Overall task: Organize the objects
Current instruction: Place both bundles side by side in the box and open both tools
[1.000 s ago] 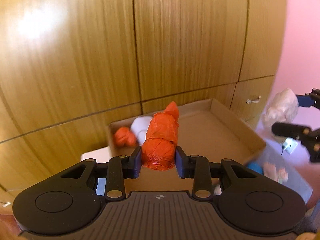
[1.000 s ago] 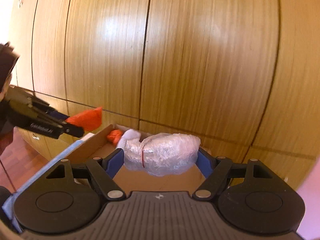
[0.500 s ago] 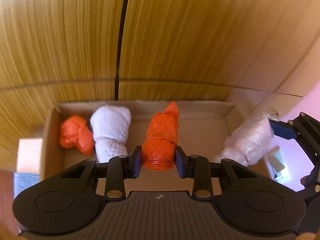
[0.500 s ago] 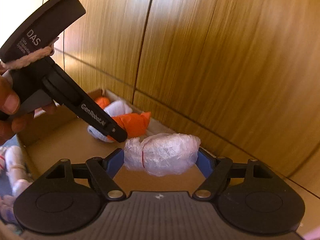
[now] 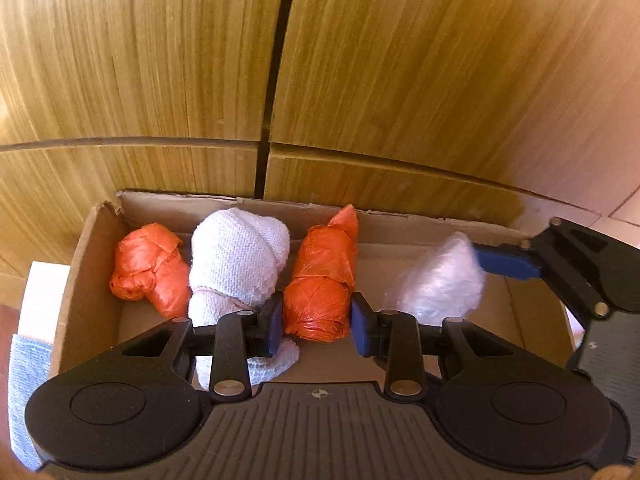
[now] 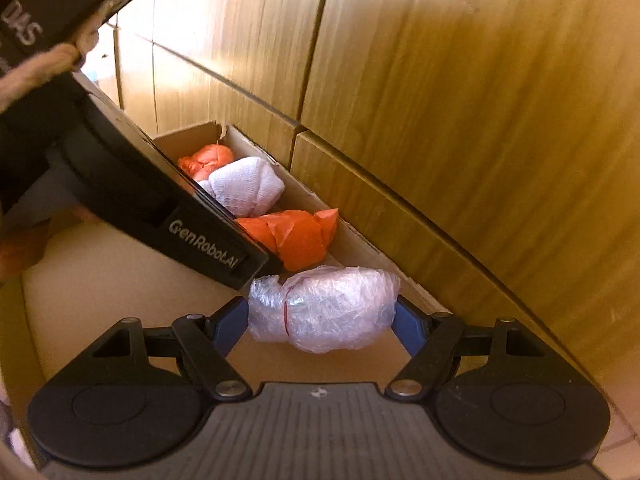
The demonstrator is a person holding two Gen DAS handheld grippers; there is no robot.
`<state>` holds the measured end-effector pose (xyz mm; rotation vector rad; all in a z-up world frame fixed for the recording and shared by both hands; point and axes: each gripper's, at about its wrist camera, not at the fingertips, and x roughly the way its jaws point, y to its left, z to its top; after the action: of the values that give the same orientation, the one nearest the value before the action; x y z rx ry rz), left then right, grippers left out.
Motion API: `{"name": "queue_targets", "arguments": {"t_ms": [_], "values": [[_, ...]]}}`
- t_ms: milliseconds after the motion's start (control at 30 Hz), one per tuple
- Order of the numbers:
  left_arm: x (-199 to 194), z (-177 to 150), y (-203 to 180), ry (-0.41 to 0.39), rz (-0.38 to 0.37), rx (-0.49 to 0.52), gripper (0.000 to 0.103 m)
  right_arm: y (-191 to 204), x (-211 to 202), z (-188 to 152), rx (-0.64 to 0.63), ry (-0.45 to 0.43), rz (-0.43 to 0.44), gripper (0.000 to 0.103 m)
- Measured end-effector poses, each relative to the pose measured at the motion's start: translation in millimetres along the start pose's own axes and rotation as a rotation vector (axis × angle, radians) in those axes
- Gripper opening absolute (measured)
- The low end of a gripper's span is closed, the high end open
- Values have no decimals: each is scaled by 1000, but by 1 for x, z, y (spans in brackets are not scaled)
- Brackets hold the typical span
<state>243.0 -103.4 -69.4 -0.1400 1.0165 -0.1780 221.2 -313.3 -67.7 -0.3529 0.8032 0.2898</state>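
Orange bundle [image 5: 320,280] clamped in left hand-held gripper [image 5: 316,316], long axis toward the cardboard box's [image 5: 80,280] far wall, just beside the white cloth roll [image 5: 236,256]. Clear plastic bundle [image 6: 324,308] gripped crosswise by right hand-held gripper [image 6: 322,320] (nearer the free right end). Both pitched down over the box floor.

left tongs [image 5: 317,317]: clamped, pitched down | right tongs [image 6: 322,317]: clamped, pitched down

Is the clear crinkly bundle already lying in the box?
Cannot tell. The right gripper has the clear bundle clamped over the box.
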Motion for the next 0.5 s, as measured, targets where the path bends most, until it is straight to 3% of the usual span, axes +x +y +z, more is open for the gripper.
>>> {"name": "queue_targets", "arguments": {"t_ms": [233, 500], "values": [[1, -6, 4, -9, 10, 1, 44, -4, 9, 3, -33, 8, 35, 74], [-18, -18, 11, -37, -14, 21, 59, -13, 12, 3, -43, 27, 54, 74]]}}
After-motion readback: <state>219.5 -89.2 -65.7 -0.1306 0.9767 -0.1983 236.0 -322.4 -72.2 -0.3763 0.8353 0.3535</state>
